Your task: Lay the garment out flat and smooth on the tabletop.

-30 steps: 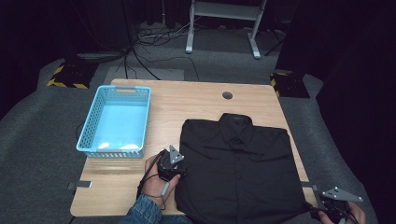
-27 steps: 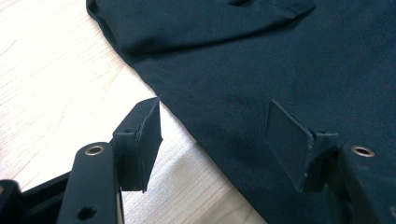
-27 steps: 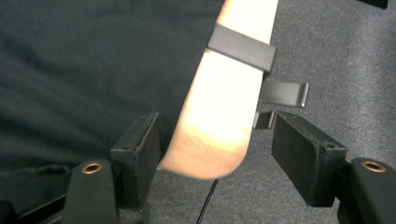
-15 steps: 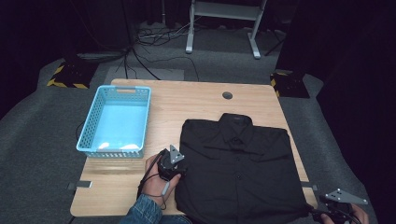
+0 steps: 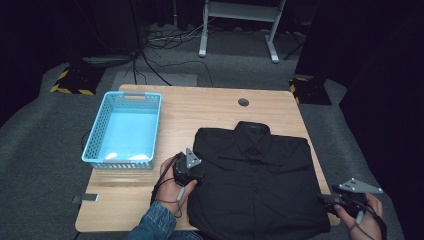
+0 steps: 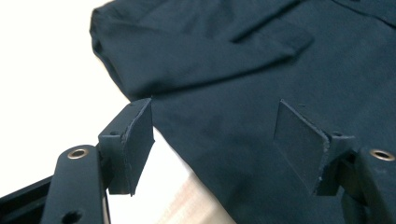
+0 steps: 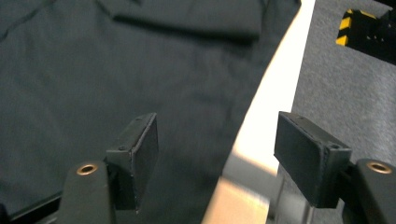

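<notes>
Two grippers are staged at the black shirt (image 5: 257, 175), laid flat and buttoned on the table (image 5: 210, 107): left gripper (image 6: 215, 140) at its left edge, right gripper (image 7: 217, 149) at its right hem, both jaws having just been widening with nothing clamped. Likely step: edge pickup for folding; each next needs one pad slid under the cloth before closing. No readable writing or labels are seen.

A blue denim sleeve (image 5: 152, 225) is worn on the left arm. Each black gripper is topped by a grey three-cornered plate, trailed by a black cable; brass-ringed screw holes are seen on the jaws.
</notes>
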### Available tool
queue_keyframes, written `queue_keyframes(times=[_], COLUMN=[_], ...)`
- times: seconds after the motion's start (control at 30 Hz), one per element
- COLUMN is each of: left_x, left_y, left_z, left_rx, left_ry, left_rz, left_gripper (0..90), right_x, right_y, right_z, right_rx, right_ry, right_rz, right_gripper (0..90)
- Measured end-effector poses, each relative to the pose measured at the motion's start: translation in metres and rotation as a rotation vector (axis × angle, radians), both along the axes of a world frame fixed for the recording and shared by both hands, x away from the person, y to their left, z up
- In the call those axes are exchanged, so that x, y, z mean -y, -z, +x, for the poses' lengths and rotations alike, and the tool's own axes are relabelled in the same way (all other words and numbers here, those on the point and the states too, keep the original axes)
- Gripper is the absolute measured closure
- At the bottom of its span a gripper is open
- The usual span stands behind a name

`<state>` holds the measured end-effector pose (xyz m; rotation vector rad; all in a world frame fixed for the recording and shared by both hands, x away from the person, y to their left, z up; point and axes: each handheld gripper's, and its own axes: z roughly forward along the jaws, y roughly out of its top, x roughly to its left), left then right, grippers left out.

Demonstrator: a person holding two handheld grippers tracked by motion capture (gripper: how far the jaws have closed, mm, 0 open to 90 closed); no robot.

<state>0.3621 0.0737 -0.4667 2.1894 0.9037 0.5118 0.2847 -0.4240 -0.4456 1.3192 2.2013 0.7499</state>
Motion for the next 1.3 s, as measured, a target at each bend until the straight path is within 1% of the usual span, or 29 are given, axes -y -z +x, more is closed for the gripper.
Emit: queue_keyframes(times=[0.03, 0.13, 0.2, 0.27, 0.33, 0.43, 0.47, 0.5, 0.57, 0.6, 0.63, 0.7, 0.83, 0.87, 0.9, 0.93, 0.97, 1.0, 1.03, 1.1, 1.13, 1.2, 1.27, 1.3], left_x=[0.001, 0.006, 0.009, 0.011, 0.013, 0.015, 0.015, 0.016, 0.017, 0.017, 0.017, 0.02, 0.024, 0.025, 0.027, 0.028, 0.028, 0.027, 0.027, 0.029, 0.03, 0.032, 0.03, 0.029], left_y=[-0.001, -0.003, -0.004, -0.004, -0.004, -0.004, -0.004, -0.003, -0.002, 0.0, 0.001, 0.004, 0.009, 0.009, 0.01, 0.01, 0.009, 0.007, 0.005, 0.0, -0.003, -0.008, -0.012, -0.013], left_z=[0.003, 0.012, 0.017, 0.024, 0.032, 0.045, 0.051, 0.056, 0.067, 0.072, 0.077, 0.088, 0.107, 0.11, 0.112, 0.113, 0.112, 0.111, 0.109, 0.103, 0.099, 0.093, 0.089, 0.089], left_rx=[0.007, 0.026, 0.034, 0.031, 0.031, 0.017, 0.018, 0.009, -0.001, 0.003, 0.002, -0.012, -0.023, -0.034, -0.038, -0.039, -0.036, -0.066, -0.083, -0.084, -0.073, -0.07, -0.045, -0.031], left_ry=[-0.001, -0.004, -0.013, -0.021, -0.029, -0.044, -0.047, -0.057, -0.063, -0.068, -0.07, -0.084, -0.087, -0.085, -0.086, -0.091, -0.1, -0.093, -0.083, -0.07, -0.063, -0.058, -0.063, -0.078], left_rz=[-0.001, 0.017, 0.017, 0.01, 0.012, 0.011, 0.016, 0.011, 0.017, 0.012, 0.017, 0.024, 0.043, 0.049, 0.063, 0.083, 0.077, 0.051, 0.017, 0.036, 0.032, 0.02, 0.016, 0.012], left_gripper=[27.9, 27.0, 26.2, 26.1, 26.1, 26.4, 26.8, 27.1, 27.9, 29.1, 29.2, 29.5, 35.1, 40.1, 47.0, 53.8, 66.1, 80.8, 89.6, 90.0, 90.0, 90.0, 90.0, 90.0], right_x=[-0.001, -0.001, -0.001, -0.001, -0.003, -0.006, -0.007, -0.009, -0.011, -0.011, -0.012, -0.013, -0.019, -0.02, -0.02, -0.021, -0.02, -0.02, -0.019, -0.017, -0.015, -0.014, -0.013, -0.014], right_y=[-0.001, -0.003, -0.003, -0.002, -0.001, 0.0, 0.0, 0.0, 0.002, 0.003, 0.004, 0.007, 0.015, 0.018, 0.02, 0.022, 0.022, 0.021, 0.019, 0.016, 0.013, 0.009, 0.004, 0.002], right_z=[0.006, 0.024, 0.037, 0.05, 0.063, 0.081, 0.087, 0.093, 0.106, 0.113, 0.12, 0.133, 0.157, 0.161, 0.164, 0.166, 0.166, 0.165, 0.162, 0.156, 0.152, 0.145, 0.139, 0.136], right_rx=[0.003, 0.014, 0.015, 0.016, 0.018, 0.022, 0.026, 0.027, 0.031, 0.03, 0.031, 0.027, 0.02, 0.013, 0.0, -0.013, -0.008, 0.002, 0.008, 0.027, 0.034, 0.047, 0.063, 0.071], right_ry=[-0.005, -0.02, -0.021, -0.026, -0.031, -0.042, -0.045, -0.05, -0.054, -0.052, -0.051, -0.044, -0.044, -0.044, -0.055, -0.067, -0.072, -0.082, -0.086, -0.096, -0.1, -0.106, -0.113, -0.116], right_rz=[0.006, 0.03, 0.043, 0.038, 0.036, 0.039, 0.039, 0.04, 0.043, 0.046, 0.053, 0.066, 0.069, 0.062, 0.061, 0.058, 0.04, 0.02, 0.022, 0.031, 0.026, 0.03, 0.034, 0.038], right_gripper=[30.7, 30.2, 29.5, 29.3, 29.1, 28.8, 28.7, 28.6, 28.4, 28.2, 28.2, 28.2, 29.2, 34.1, 47.9, 59.1, 71.2, 80.5, 84.7, 88.4, 88.8, 89.1, 89.1, 89.1])
